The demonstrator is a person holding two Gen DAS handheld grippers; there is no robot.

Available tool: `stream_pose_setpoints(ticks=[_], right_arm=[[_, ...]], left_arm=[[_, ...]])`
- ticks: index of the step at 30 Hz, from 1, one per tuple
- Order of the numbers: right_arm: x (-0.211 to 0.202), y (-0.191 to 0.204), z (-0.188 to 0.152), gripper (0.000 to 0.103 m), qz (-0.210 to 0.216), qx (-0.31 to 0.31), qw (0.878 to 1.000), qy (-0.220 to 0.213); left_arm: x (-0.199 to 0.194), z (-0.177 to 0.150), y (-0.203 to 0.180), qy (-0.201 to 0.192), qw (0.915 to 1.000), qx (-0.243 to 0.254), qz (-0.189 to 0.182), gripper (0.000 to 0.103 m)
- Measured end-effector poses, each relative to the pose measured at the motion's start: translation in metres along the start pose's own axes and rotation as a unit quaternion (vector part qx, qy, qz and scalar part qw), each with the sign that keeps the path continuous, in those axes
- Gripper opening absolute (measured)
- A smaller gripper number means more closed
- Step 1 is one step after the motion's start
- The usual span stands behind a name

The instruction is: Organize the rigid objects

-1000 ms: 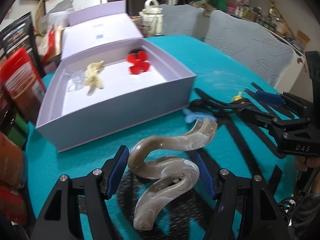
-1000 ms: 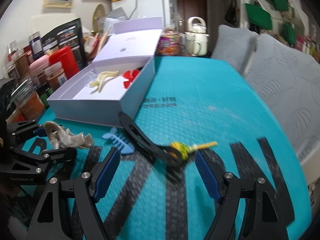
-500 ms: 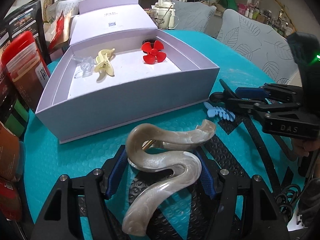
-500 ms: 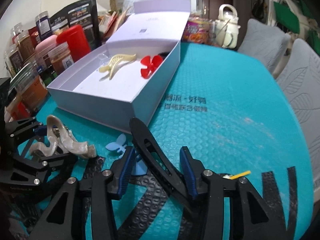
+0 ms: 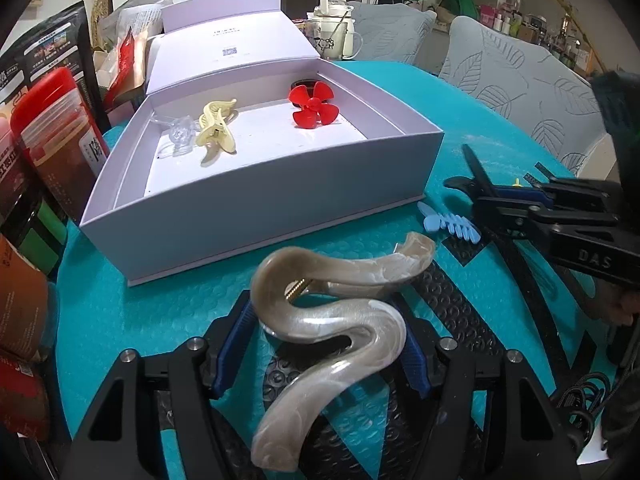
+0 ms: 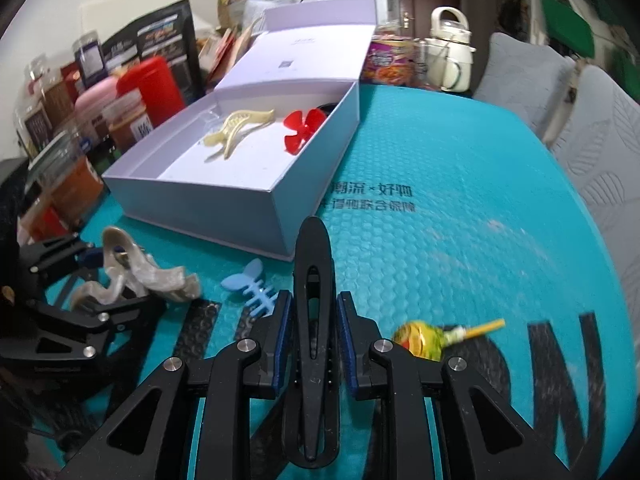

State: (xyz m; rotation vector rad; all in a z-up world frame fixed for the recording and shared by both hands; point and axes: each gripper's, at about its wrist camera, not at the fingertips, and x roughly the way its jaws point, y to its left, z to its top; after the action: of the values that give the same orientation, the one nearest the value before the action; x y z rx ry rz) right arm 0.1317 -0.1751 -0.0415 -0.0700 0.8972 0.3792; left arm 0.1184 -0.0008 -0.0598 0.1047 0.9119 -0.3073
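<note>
A marbled beige S-shaped hair clip (image 5: 348,272) lies on the teal mat between the pads of my left gripper (image 5: 324,340). Its jaws are closing and both pads touch the clip's sides. My right gripper (image 6: 314,308) is shut on a long black hair clip (image 6: 314,248) that points toward the open lilac box (image 5: 260,216). Inside the box lie a yellow claw clip (image 5: 216,132), a red flower clip (image 5: 314,108) and a clear clip (image 5: 180,136). A blue fishbone clip (image 6: 250,284) rests on the mat between the two grippers.
A wrapped lollipop (image 6: 420,338) lies just right of my right gripper. Jars and packets (image 5: 52,136) crowd the table's left edge beside the box. A cream kettle (image 6: 450,56) stands at the back, and grey chairs (image 5: 520,80) line the right side.
My right gripper moved left from around the lollipop to the black clip and shut on it. The left gripper stayed around the marbled clip, its pads now tighter against it.
</note>
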Motion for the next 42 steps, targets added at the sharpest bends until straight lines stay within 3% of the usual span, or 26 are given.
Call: stream_pose_setpoints(ticks=[14,28,42], right_arm=[[-0.037,0.017,-0.03,0.022,-0.008,0.011,1.0,-0.02],[-0.063,0.052,-0.048,0.022,0.022,0.004,0.999,-0.037],[-0.084,0.08,-0.039,0.022,0.061,-0.01,0.997,-0.053]], left_arm=[[-0.02,-0.014,0.003,-0.009,0.9997,-0.023,0.008,0.063],[-0.067,-0.031,-0.001,-0.039,0.9985,-0.03,0.025,0.063],[-0.116,-0.028,0.0,-0.074,0.9952,-0.046,0.044,0.063]])
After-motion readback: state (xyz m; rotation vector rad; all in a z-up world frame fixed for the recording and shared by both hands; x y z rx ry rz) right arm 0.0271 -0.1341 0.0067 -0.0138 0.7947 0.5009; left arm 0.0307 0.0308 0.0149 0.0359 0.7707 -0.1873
